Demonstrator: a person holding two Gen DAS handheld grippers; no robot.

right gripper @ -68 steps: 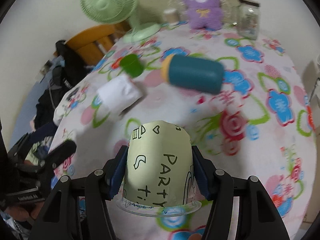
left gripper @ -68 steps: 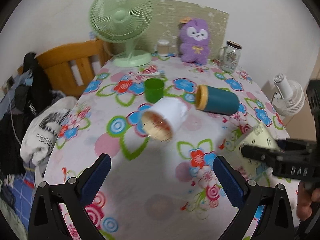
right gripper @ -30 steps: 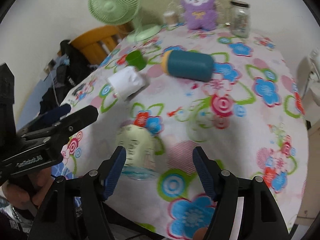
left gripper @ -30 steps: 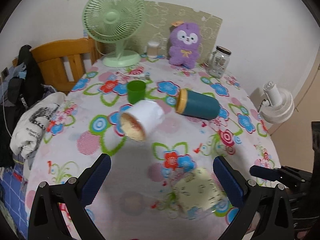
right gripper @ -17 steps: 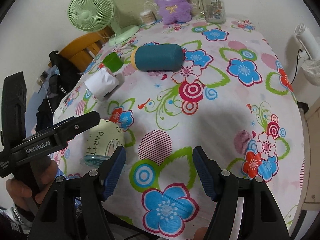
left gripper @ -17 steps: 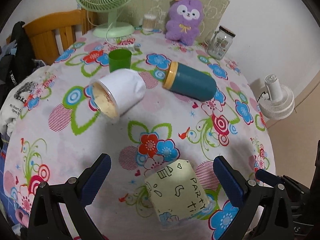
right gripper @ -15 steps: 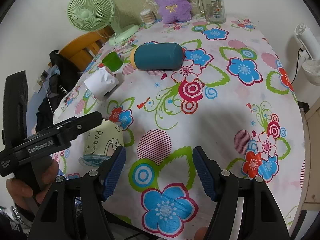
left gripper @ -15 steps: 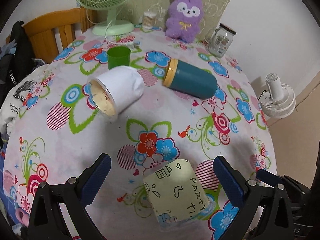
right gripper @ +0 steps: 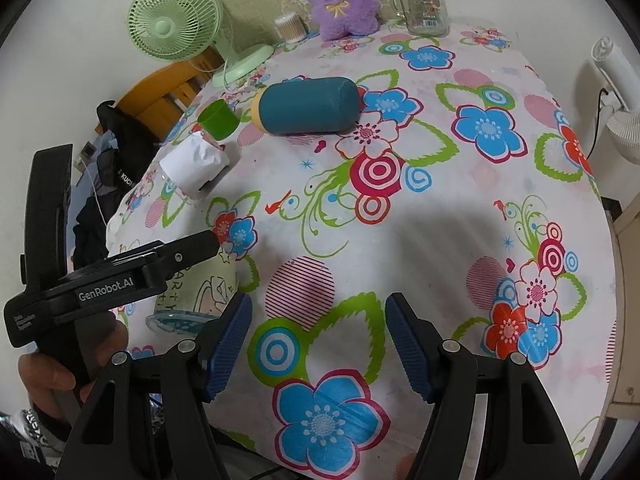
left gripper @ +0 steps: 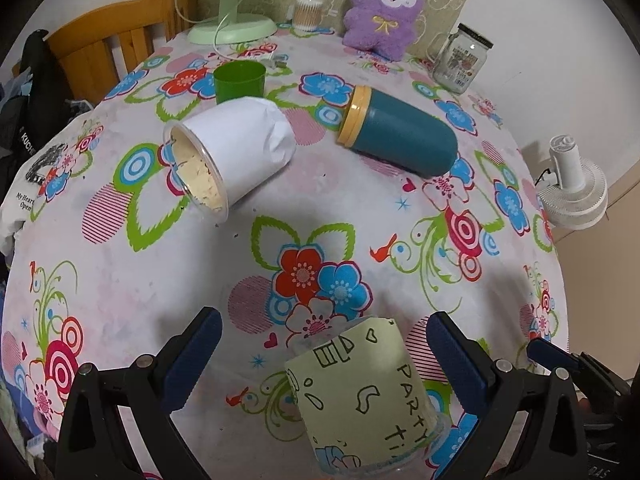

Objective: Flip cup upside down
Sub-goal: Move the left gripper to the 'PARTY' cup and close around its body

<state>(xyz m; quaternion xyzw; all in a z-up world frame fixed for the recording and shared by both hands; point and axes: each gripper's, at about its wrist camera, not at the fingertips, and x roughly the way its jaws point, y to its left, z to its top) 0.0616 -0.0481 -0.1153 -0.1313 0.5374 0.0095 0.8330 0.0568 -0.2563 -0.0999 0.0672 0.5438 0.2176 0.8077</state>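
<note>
A pale green paper cup (left gripper: 364, 396) marked "PARTY" stands upside down, rim on the flowered tablecloth (left gripper: 160, 264), near the table's front edge. It also shows in the right wrist view (right gripper: 200, 284), partly hidden behind the left gripper's arm. My left gripper (left gripper: 324, 354) is open, its blue pads on either side of the cup and not touching it. My right gripper (right gripper: 316, 344) is open and empty, to the right of the cup over the cloth.
A white paper-wrapped cup (left gripper: 232, 152) lies on its side, a teal tumbler (left gripper: 400, 136) with a yellow rim lies beside it, and a small green cup (left gripper: 239, 80) stands behind. A green fan (right gripper: 176, 20), purple plush (left gripper: 382, 12) and glass jar (left gripper: 460, 58) stand at the back.
My right gripper let go of the pale green cup, leaving it upside down on the cloth, and drew back to the right. My left gripper moved down over the cup.
</note>
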